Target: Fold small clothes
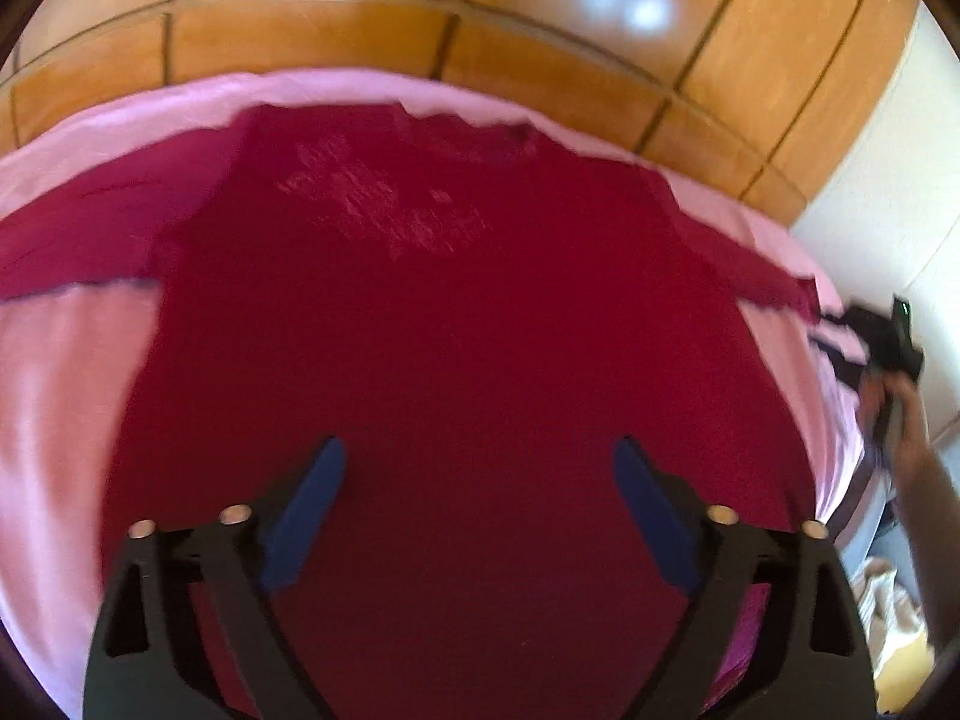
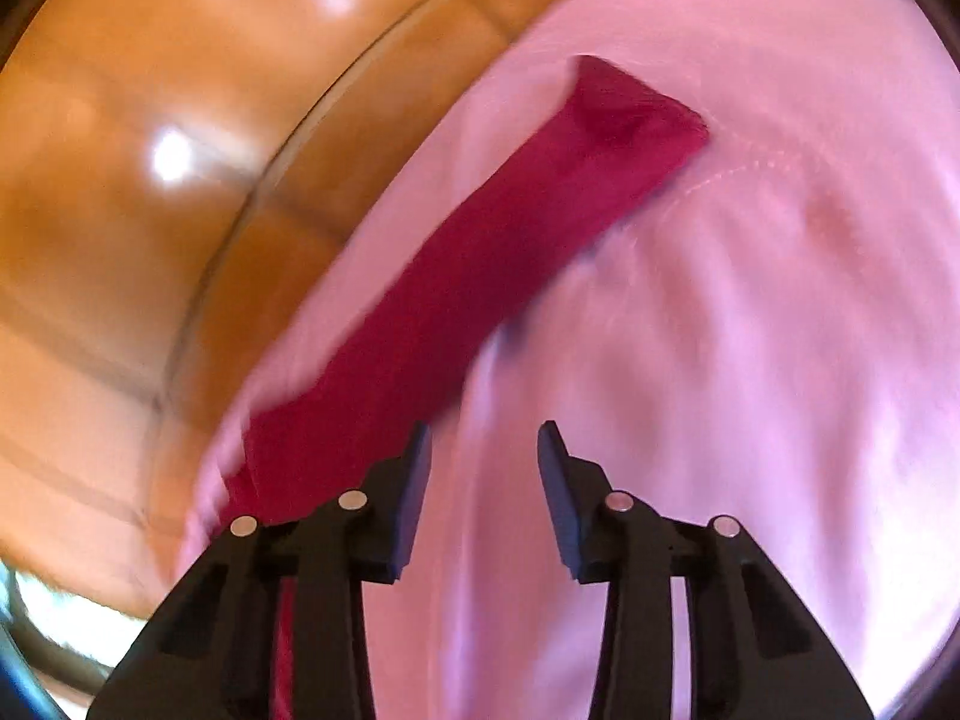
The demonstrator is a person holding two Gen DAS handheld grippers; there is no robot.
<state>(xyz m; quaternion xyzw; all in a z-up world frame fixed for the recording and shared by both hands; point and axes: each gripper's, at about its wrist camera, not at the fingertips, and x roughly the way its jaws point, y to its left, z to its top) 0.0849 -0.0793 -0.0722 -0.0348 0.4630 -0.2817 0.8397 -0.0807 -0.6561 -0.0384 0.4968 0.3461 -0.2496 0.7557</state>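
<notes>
A dark red long-sleeved shirt (image 1: 456, 324) lies spread flat on a pink sheet (image 1: 54, 396), with a faded pale print (image 1: 384, 198) on its chest and both sleeves stretched out sideways. My left gripper (image 1: 479, 450) hovers over the lower body of the shirt, its jaws wide open and nothing between the blue pads. In the right wrist view, one red sleeve (image 2: 480, 258) runs diagonally across the pink sheet (image 2: 750, 330), its cuff at the far end. My right gripper (image 2: 486, 435) is open and empty over the sheet, its left finger just beside the sleeve.
Glossy brown wooden panelling (image 1: 420, 42) rises behind the bed and shows in the right wrist view (image 2: 150, 180) too. A white wall (image 1: 870, 180) stands at the right. A person's forearm (image 1: 924, 468) reaches in there, above a cream cloth (image 1: 888, 612) lying lower down.
</notes>
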